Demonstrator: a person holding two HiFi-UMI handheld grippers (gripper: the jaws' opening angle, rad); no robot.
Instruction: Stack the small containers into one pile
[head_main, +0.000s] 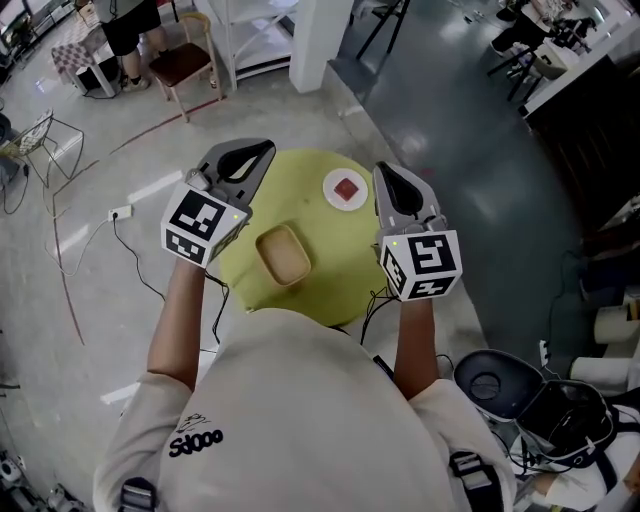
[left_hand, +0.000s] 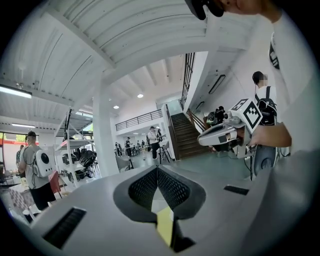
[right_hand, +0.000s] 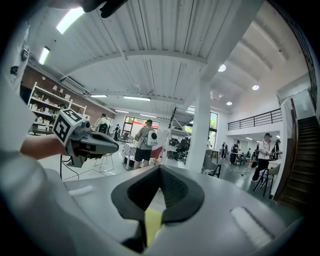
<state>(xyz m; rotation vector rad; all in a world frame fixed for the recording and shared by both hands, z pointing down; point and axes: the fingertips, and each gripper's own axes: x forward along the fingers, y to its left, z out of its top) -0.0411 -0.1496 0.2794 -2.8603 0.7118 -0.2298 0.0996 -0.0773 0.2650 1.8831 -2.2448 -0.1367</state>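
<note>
Head view: the round yellow-green worktop (head_main: 335, 250) stands alone on the grey concrete floor (head_main: 100, 330), with open room all round its edge. A tan rectangular shallow container (head_main: 283, 255) lies on it nearer the person. A white round container with a red middle (head_main: 346, 189) sits toward the far edge, well apart from the first. The left claw (head_main: 262, 150) and right claw (head_main: 386, 172) are raised over the worktop's sides. Both are clenched on nothing and point out into the hall.

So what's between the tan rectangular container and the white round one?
Just bare yellow-green tabletop between tan rectangular container and white round container; head view.
</note>
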